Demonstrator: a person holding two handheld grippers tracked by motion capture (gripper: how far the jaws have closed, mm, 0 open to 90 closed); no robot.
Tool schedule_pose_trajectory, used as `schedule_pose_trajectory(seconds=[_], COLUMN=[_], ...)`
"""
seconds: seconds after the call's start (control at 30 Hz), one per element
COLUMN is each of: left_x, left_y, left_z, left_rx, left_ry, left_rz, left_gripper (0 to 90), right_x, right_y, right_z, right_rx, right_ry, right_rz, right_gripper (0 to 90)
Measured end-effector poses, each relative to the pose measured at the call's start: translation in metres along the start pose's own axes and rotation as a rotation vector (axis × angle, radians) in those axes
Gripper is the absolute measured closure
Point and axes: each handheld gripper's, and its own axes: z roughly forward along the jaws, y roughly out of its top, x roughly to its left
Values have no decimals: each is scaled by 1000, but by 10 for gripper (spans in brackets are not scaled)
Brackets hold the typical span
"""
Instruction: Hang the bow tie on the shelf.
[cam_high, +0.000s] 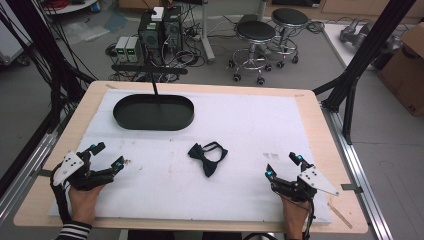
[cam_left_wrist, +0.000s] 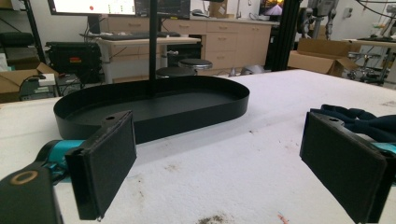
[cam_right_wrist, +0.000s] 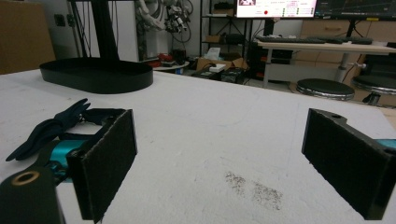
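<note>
On the left, the left gripper (cam_high: 106, 156) rests low on the white mat (cam_high: 250, 125) with its jaws spread wide and nothing between them. Ahead of it sits one black oval tray (cam_high: 153, 112), empty, with a thin post rising from its far side. In the left gripper view the tray (cam_left_wrist: 154, 109) lies straight ahead and the bow tie (cam_left_wrist: 359, 119) peeks in at the right edge.

In the middle, one dark bow tie (cam_high: 207, 156) lies flat on the mat, well apart from both grippers and near the tray's front; its strap seems to loop behind it, though that is hard to make out.

On the right, the right gripper (cam_high: 284, 166) also sits low, jaws wide apart and empty. Its own view has the bow tie (cam_right_wrist: 56, 125) off to the left.

This looks like the start: nothing is picked up yet. The next move probably calls for one gripper to reach inward, straddle the knot and close on it, then carry it to the tray.

Count: two grippers, one bow tie, one tray.
</note>
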Motion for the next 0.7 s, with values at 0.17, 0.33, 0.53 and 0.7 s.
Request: schedule_pose_trajectory(seconds=[0.17, 0.33, 0.53, 0.7], left_x=[0, -1, 0, -1], left_y=[0, 0, 0, 0], left_z=[0, 0, 1, 1], left_rx=[2, 2, 6, 2], left_ry=[-5, -11, -8, -18], left_rz=[3, 9, 3, 10], left_gripper=[112, 112, 112, 113], right_x=[-1, 0, -1, 2], right_y=[0, 0, 0, 0], right_z=[0, 0, 0, 0], right_rx=[-1, -3, -5, -6], right_ry=[3, 3, 3, -3], right_rz=[5, 4, -3, -22], right_gripper=[93, 93, 94, 93])
